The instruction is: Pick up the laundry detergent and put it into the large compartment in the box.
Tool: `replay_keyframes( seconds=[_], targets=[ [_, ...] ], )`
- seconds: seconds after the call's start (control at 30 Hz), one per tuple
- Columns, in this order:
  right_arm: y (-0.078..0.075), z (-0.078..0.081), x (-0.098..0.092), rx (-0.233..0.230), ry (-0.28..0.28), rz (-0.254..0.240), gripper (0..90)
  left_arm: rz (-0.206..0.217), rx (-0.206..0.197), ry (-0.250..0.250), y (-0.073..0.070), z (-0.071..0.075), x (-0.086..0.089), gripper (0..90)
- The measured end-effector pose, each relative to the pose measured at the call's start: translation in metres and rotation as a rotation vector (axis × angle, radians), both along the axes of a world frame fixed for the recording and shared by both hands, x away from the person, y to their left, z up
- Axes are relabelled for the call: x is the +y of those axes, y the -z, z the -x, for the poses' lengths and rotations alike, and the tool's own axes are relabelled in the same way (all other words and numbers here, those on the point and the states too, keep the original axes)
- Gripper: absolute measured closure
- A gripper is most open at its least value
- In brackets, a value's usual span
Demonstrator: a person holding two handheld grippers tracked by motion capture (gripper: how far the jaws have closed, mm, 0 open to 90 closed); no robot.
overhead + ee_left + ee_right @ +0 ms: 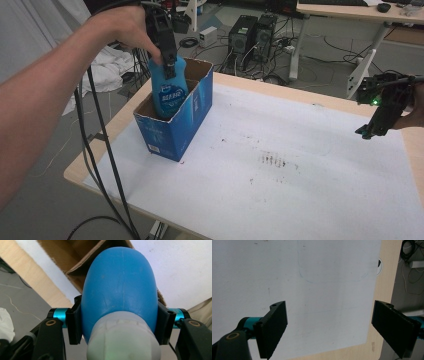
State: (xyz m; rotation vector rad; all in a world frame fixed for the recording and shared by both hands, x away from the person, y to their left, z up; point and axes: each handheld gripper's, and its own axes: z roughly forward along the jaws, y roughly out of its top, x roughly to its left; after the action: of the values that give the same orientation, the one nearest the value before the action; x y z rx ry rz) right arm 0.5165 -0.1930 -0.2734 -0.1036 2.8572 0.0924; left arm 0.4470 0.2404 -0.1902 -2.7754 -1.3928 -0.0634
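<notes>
A blue plastic bottle (pixel 169 90) with a pale cap stands partly inside an open blue cardboard box (pixel 192 114) at the table's left. My left gripper (pixel 167 55) is shut on the bottle's upper part from above. In the left gripper view the bottle (pixel 120 290) sits squeezed between both black pads (pixel 74 325), its cap toward the camera, above the brown inside of the box (pixel 75 255). My right gripper (pixel 372 131) hangs over the table's right edge. Its jaws stand wide apart with nothing between them, open, above white paper (pixel 312 290).
A white sheet (pixel 280 170) covers most of the wooden table (pixel 125 117), with dark smudges near its middle. Black cables (pixel 100 150) trail down past the table's left edge. Computer towers (pixel 250 32) and another desk (pixel 350 12) stand on the floor beyond the far edge.
</notes>
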Motion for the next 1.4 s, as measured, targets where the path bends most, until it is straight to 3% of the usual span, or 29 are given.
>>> replay_keyframes(
  seconds=[0.2, 0.43, 0.5, 0.8, 0.97, 1.4],
  targets=[
    [0.003, 0.000, 0.000, 0.004, -0.003, 0.007, 12.4, 0.001, 0.001, 0.051, 0.019, 0.002, 0.002, 38.1],
    [0.003, 0.000, 0.000, 0.002, -0.001, 0.004, 12.5, 0.005, 0.008, 0.166, 0.040, 0.005, 0.006, 38.1],
    [0.004, 0.000, 0.001, 0.006, 0.001, 0.008, 12.4, 0.015, -0.006, 0.179, 0.047, 0.007, 0.006, 38.1],
    [0.008, -0.001, 0.003, 0.014, -0.006, 0.014, 12.5, 0.003, 0.005, 0.301, 0.069, 0.010, 0.006, 38.0],
    [0.009, 0.000, 0.003, 0.015, -0.003, 0.015, 12.4, 0.000, 0.003, 0.340, 0.079, 0.010, 0.006, 38.0],
    [0.015, 0.000, 0.002, 0.024, -0.002, 0.018, 12.4, 0.013, -0.003, 0.355, 0.089, 0.010, 0.008, 37.9]
  ],
)
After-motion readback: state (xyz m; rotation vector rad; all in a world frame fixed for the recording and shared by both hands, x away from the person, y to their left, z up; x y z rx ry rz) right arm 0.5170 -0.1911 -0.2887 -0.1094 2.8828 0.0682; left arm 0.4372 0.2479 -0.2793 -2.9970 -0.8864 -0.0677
